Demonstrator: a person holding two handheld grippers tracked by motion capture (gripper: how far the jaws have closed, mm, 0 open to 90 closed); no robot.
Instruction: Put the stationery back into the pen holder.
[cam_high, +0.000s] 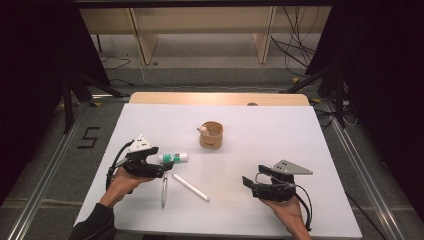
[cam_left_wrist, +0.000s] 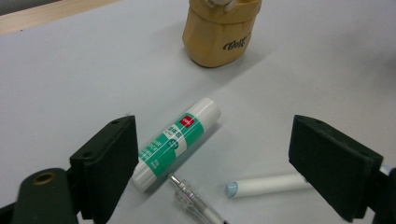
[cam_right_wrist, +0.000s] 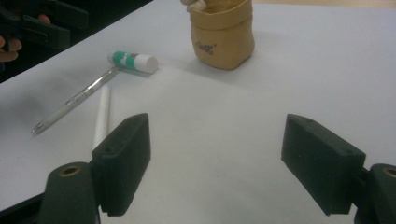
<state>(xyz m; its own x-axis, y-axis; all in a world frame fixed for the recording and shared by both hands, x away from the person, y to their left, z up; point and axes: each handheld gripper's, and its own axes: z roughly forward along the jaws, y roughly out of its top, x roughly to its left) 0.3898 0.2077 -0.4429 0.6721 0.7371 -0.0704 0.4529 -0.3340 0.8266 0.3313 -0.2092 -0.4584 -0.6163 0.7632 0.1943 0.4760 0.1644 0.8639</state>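
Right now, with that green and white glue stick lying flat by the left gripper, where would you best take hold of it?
Probably across the middle of its barrel. The glue stick lies on its side on the table, so the left gripper, jaws open, could come from above with one jaw on each long side. The clear pen lies close by its near end, so keep off that end.

Bare sheet ahead of the right gripper (cam_right_wrist: 215, 172), up to the tan pouch (cam_right_wrist: 224, 35). Crowded leftward: glue stick (cam_high: 174, 158), pen (cam_high: 164, 189), white marker (cam_high: 190, 187) lying close together.
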